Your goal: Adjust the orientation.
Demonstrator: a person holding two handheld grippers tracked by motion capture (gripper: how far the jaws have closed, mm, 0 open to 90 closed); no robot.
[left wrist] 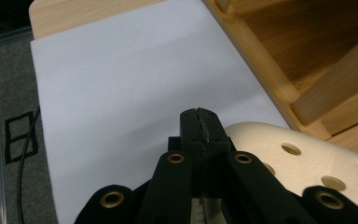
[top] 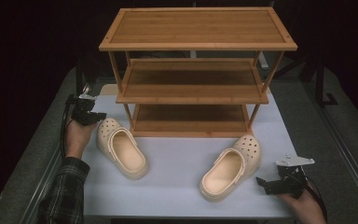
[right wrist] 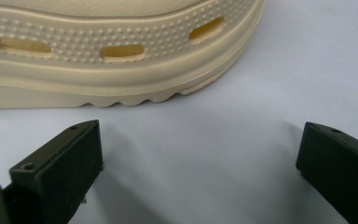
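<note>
Two cream clogs lie on the white table sheet (top: 177,163) in front of a three-tier wooden shoe rack (top: 196,70). The left clog (top: 121,148) points toward the rack; its perforated toe (left wrist: 317,163) lies just right of my left gripper (left wrist: 200,123), whose jaws are pressed together with nothing between them. In the high view that left gripper (top: 89,115) hovers by the clog's toe. The right clog (top: 233,165) lies at the right; its ribbed side wall (right wrist: 116,60) faces my right gripper (right wrist: 200,154), which stands wide open a short way off it. That right gripper (top: 271,185) is near the front right edge.
The rack's lowest shelf (top: 191,119) sits right behind both clogs. Grey carpeted table surface (top: 340,154) and a metal rail border the white sheet on each side. A cable (left wrist: 25,154) trails off the sheet's left edge.
</note>
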